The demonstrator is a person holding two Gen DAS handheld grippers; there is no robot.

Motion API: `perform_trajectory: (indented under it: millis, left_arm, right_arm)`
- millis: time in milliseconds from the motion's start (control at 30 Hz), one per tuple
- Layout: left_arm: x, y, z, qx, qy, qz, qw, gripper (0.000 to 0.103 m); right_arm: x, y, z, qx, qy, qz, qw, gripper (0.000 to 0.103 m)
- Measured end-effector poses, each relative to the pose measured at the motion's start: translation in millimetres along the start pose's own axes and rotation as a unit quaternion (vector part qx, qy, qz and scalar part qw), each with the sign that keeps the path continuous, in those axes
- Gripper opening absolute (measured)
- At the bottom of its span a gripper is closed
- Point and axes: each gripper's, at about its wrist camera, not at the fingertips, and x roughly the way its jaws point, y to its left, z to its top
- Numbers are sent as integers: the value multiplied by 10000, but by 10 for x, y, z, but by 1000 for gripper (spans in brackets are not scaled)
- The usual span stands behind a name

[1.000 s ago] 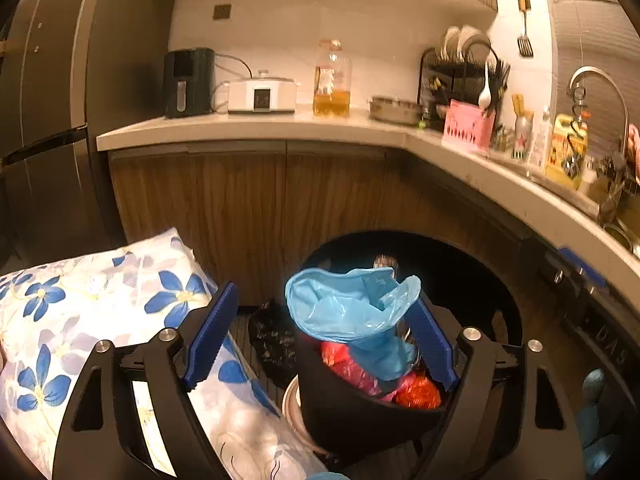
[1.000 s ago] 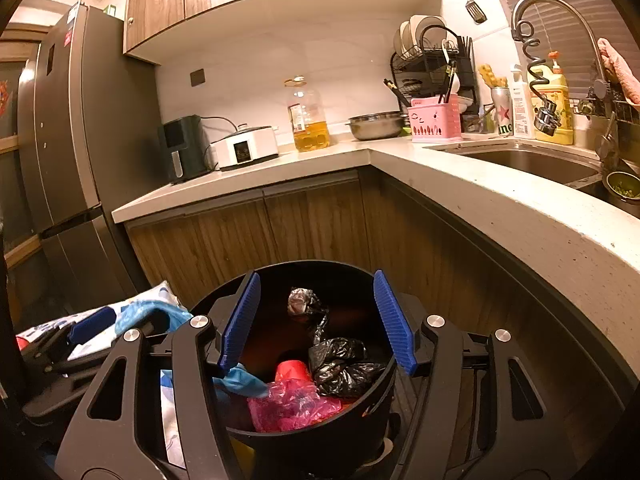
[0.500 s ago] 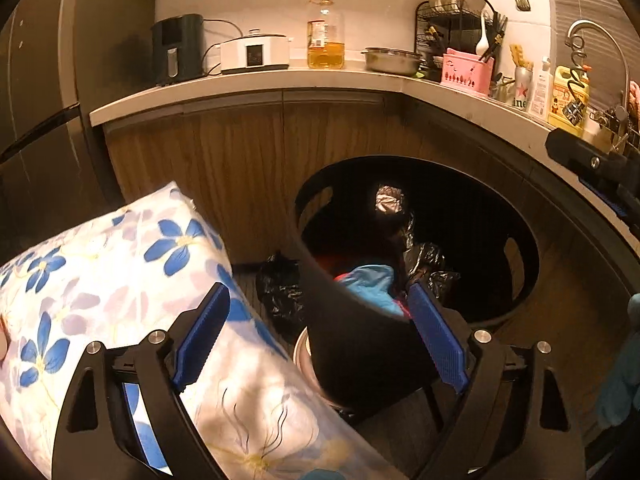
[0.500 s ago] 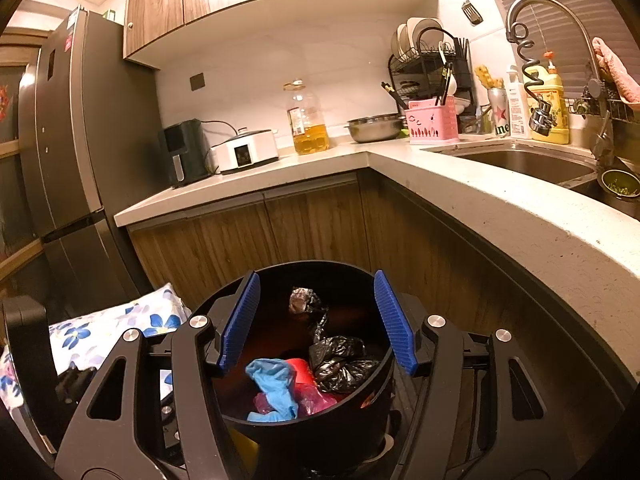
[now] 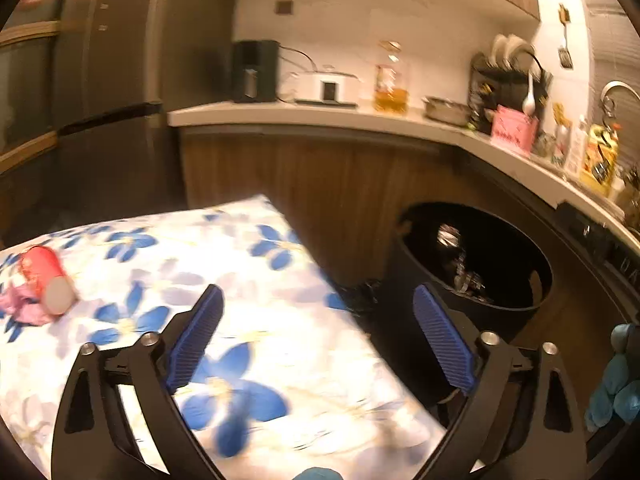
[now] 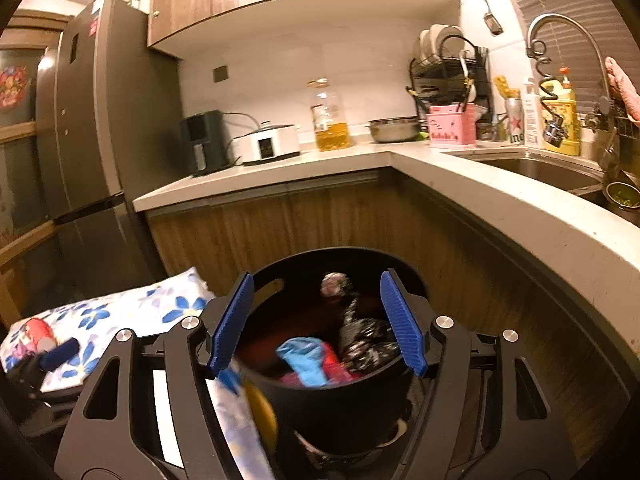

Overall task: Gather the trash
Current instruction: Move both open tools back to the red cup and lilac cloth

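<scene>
A black trash bin (image 6: 336,396) stands on the floor by the cabinets and holds a blue glove (image 6: 306,362), red and pink wrappers and a black bag (image 6: 362,338). It also shows in the left wrist view (image 5: 476,280). My right gripper (image 6: 318,324) is open and empty just above the bin's rim. My left gripper (image 5: 320,340) is open and empty over a floral cloth (image 5: 256,304). A red cup (image 5: 46,280) lies on its side on the cloth beside pink crumpled trash (image 5: 24,308). The cup also shows in the right wrist view (image 6: 38,332).
A grey fridge (image 6: 88,140) stands at the left. A worktop (image 6: 440,172) wraps around the corner with an air fryer, cooker, oil bottle, bowl, dish rack and sink (image 6: 536,168). Wooden cabinet fronts (image 5: 320,184) stand behind the bin.
My left gripper let the blue glove fall into the bin, then swung left and away over the floral cloth. The red cup came into view. My right gripper stayed over the bin.
</scene>
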Motion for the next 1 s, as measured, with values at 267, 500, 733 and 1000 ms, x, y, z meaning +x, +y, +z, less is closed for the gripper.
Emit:
perform_trajectory:
  millis: [267,500,733,1000]
  left_arm:
    - [-403,717,-76,-311,-375,724,9962,97]
    - [-634,1477,-224,-606,-446,1469,9863,97]
    - [-827,2137,-371,-912,-402,2044,9738,97]
    - [-941,2591,-452,-1084,-440,2322,9656,97]
  right_arm:
    - [-170,628,-148,-249,53,499,9984,71]
    - [-222,1377,-373,-533,215,1127,9920,76]
    - [-183,2243,-656,-875,468,1820,9783,77]
    - [-138,3021,-931,-1302,682,2350,9608,77]
